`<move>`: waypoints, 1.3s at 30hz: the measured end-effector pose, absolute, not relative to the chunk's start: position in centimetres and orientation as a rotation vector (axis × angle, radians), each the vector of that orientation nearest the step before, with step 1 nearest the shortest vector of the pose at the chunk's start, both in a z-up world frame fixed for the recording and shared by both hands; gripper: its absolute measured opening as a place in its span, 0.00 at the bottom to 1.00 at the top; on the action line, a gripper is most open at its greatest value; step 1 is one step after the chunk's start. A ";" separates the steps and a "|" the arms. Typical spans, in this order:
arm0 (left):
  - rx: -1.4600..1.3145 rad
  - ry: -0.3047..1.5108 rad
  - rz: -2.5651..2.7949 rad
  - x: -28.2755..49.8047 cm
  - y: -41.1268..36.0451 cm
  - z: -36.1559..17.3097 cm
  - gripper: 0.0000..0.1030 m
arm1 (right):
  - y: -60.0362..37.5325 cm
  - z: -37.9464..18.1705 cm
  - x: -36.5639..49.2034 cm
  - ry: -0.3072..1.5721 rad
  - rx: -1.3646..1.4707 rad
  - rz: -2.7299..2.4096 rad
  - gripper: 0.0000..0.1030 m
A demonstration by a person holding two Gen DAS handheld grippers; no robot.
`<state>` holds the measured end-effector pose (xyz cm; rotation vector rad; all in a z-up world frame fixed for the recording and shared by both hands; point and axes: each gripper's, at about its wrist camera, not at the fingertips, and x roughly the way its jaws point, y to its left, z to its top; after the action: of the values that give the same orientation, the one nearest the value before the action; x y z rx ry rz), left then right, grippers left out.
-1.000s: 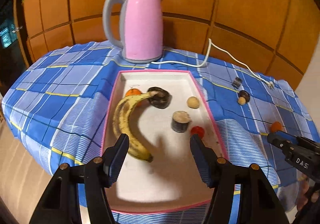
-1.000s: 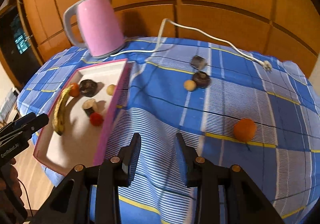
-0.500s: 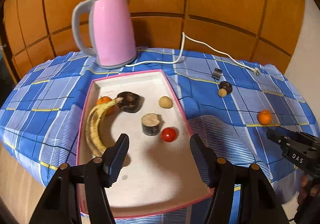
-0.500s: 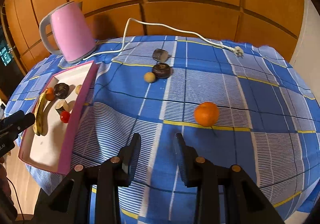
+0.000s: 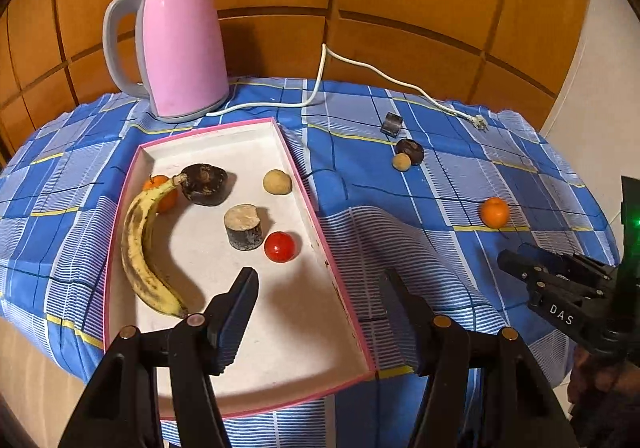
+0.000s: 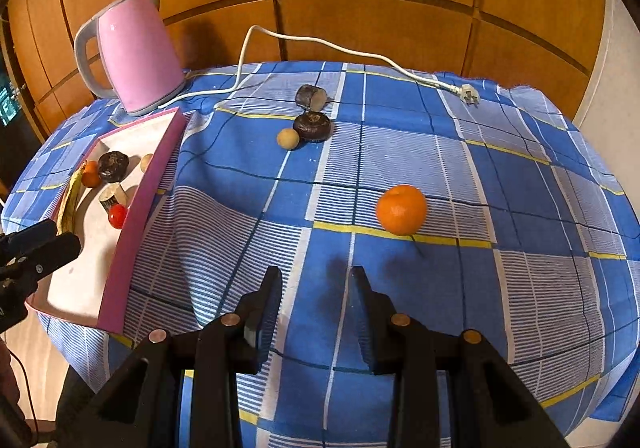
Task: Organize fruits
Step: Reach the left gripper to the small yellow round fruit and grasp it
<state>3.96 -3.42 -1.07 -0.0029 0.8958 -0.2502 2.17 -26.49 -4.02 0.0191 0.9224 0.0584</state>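
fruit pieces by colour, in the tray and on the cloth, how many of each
orange: 2, one in the tray, one on the cloth
yellow banana: 1
red: 1
tan round: 2
dark brown round: 2
cut stubs: 2
total: 10

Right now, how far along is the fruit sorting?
Done: six items lie in the pink tray, including the banana and tomato. In hand: nothing; the left gripper and right gripper are open. Left on the cloth: orange, tan ball, two dark pieces.
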 end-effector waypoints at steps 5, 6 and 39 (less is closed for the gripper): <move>0.023 0.915 -0.297 5.1 -4.5 -0.8 0.62 | -27.6 -3.8 1.9 0.913 0.033 0.033 0.34; 0.021 0.918 -0.310 5.5 -4.8 -0.7 0.62 | -27.9 -3.7 1.8 0.911 0.039 0.027 0.34; 0.150 1.088 -0.522 23.0 -18.6 -7.6 0.40 | -32.8 -3.3 2.1 0.903 0.122 -0.041 0.34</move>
<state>22.97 -18.57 -7.65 0.1499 1.0881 -0.5217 2.07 -32.82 -3.30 0.1220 0.9027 -0.0411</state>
